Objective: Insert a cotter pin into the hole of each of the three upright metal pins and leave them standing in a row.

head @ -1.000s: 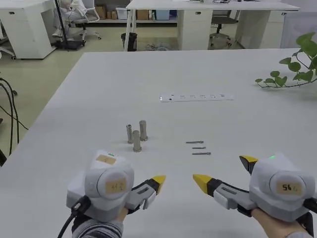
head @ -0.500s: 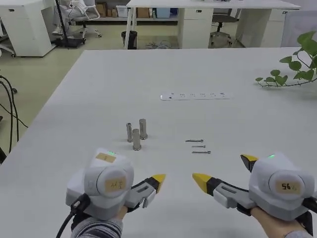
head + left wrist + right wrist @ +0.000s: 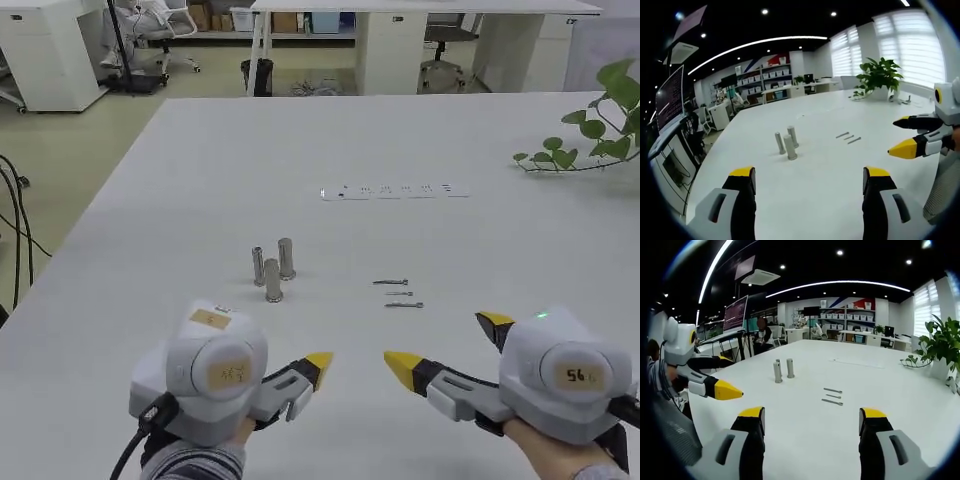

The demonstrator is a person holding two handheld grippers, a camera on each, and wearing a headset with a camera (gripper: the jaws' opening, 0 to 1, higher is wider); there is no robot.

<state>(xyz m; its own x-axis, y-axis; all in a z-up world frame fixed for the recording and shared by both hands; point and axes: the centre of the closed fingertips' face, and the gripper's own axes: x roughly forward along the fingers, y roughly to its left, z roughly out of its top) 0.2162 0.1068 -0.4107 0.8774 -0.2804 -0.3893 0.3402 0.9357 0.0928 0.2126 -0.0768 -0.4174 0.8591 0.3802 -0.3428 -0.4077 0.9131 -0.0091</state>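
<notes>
We are holding the left gripper (image 3: 807,174) and right gripper (image 3: 811,414) level, jaws spread wide and empty, short of the metal pins (image 3: 272,268), tips angling toward each other.

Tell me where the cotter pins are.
In the head view, the cotter pins lie on the table, right of the upright pins.
</notes>
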